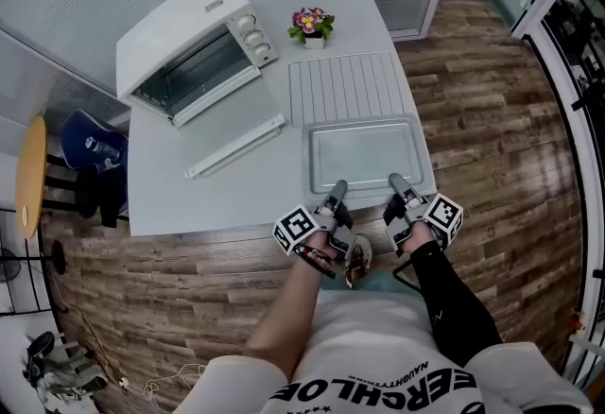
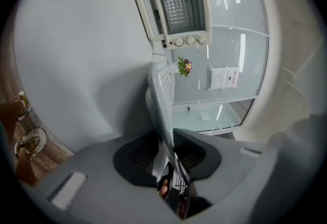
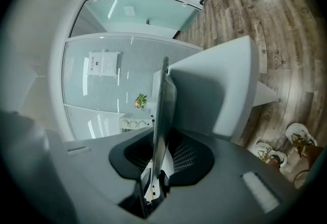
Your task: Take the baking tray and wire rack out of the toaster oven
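Observation:
The silver baking tray lies flat at the table's front right, just in front of the wire rack, which rests on the table. My left gripper and right gripper are each shut on the tray's near rim. In the left gripper view the tray runs edge-on between the pads of the left gripper. The right gripper pinches the tray's rim in the same way. The white toaster oven stands at the back left, its door folded down and its cavity dark.
A small pot of flowers stands behind the rack, beside the oven's knobs. The grey table ends just under my grippers, with wood floor to the right. Chairs stand at the table's left side.

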A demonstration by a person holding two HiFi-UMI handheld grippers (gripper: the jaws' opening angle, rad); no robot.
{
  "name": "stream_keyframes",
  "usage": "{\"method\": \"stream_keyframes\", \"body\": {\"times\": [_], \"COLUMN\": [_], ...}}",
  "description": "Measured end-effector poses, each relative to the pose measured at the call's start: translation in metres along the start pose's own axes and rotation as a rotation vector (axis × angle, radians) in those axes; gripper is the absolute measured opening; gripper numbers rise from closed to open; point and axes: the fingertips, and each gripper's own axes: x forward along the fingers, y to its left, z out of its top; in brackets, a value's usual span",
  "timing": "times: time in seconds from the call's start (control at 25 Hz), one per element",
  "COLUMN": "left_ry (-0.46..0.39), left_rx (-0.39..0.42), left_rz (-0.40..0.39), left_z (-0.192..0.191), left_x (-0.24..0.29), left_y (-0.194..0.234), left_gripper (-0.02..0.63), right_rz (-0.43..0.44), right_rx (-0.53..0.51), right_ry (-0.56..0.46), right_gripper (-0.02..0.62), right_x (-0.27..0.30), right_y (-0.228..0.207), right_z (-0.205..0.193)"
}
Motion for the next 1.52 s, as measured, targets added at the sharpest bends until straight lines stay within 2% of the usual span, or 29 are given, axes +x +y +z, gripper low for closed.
{"method": "stream_keyframes", "body": {"times": [0.44,0.76,1.24,1.4,1.52], "left_ry": [-0.019,0.008,0.01,0.014,0.078], "left_rx": [-0.058,-0.032,-0.049,-0.087,-0.09], "left_rz": [0.06,0.055,0.046,0.035,0.032], "left_z": [0.001,0.013,0.028,0.015,-0.01], "left_x": [-0.001,0.017,0.037,0.035,0.032], "left_y": [0.021,0.017,0.012,0.006,0.006], "left_gripper": [0.124,0.124,0.124,0.137,0.137], "right_rz": [-0.049,-0.056,-0.081,-0.088,-0.096], "right_rx": [-0.002,-0.009,-0.013,0.007,0.019], "right_ry": [0.025,0.013,0.014,-0.002,0.013], "right_gripper": [0.063,0.06,0.061,0.055,0.053], "right_x": [0.008,0.028,0.05,0.05,0.046], "right_y": [-0.014,-0.009,-0.006,-0.009,-0.013], "right_z": [-0.007,0.005,0.017,0.018,0.013]}}
